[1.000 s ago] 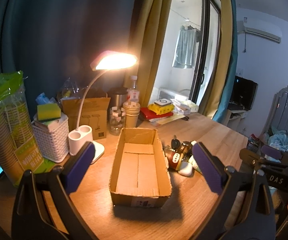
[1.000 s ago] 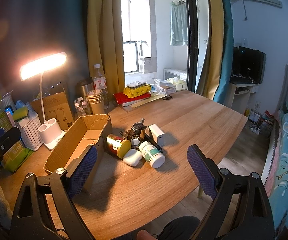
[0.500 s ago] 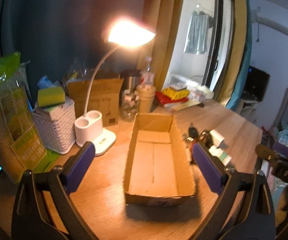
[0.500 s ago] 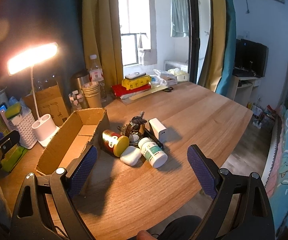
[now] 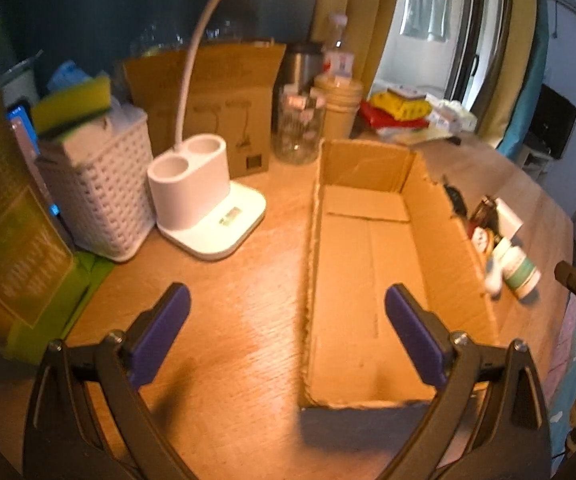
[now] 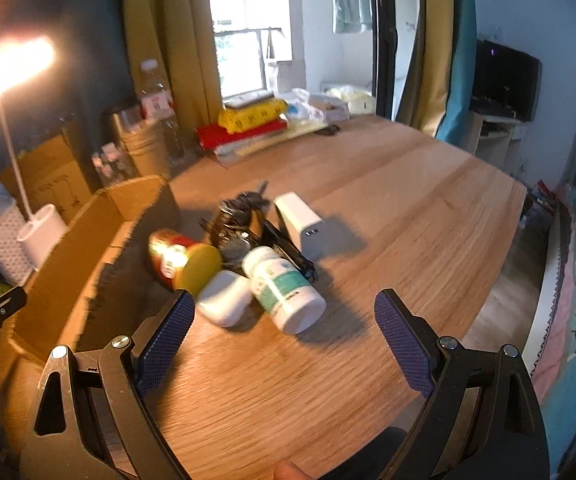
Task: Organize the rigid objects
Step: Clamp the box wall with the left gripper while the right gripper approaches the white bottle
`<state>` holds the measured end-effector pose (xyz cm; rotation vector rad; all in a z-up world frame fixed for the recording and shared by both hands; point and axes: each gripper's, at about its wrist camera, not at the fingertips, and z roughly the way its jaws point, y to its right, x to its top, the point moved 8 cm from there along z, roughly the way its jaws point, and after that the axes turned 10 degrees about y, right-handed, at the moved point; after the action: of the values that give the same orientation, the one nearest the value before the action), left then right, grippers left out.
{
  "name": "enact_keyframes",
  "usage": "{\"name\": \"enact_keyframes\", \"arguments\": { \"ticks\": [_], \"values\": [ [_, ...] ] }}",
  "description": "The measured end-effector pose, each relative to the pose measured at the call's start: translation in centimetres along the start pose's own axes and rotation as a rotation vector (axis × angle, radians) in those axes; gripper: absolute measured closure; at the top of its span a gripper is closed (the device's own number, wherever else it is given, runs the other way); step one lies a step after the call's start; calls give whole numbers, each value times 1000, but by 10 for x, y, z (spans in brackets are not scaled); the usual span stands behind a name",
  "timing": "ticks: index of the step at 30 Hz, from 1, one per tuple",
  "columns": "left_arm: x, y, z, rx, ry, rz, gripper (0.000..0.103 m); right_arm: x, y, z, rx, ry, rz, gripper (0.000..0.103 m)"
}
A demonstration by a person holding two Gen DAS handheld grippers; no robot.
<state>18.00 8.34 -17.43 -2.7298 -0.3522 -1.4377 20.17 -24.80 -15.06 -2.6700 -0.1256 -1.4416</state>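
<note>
From the left wrist view the cardboard box [image 5: 371, 276] hides most of the pile on its right, the white bottle [image 5: 521, 270] peeking past its wall; the right wrist view shows that pile whole on the table [image 6: 387, 216]: yellow-lidded can [image 6: 182, 258], white case [image 6: 226, 298], white charger [image 6: 299, 222], blurred dark clutter; the left hand-held gripper [image 5: 286, 330] gapes wide astride the box's left wall, empty; the right hand-held gripper [image 6: 284, 338] gapes wide near the bottle, touching nothing.

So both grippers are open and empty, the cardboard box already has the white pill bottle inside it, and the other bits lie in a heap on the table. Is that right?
Not quite. The cardboard box is empty, as the left wrist view shows. The white pill bottle lies on its side on the table, in the heap beside the box, as the right wrist view shows. The left gripper and right gripper are indeed open and empty.
</note>
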Motion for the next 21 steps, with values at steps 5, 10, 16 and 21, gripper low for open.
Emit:
{"name": "enact_keyframes", "arguments": {
  "ticks": [5,10,16,21],
  "values": [
    [-11,-1,16,3,-56,13,18,-8,13,24,-12,-32,5,10],
    [-21,0,30,-2,-110,13,39,-12,16,41,1,-51,3,10],
    [-27,6,38,-17,-146,25,60,-15,12,56,50,-54,-7,10],
    [-29,12,38,-43,-154,32,80,-20,10,67,74,-74,-18,10]
  ]
}}
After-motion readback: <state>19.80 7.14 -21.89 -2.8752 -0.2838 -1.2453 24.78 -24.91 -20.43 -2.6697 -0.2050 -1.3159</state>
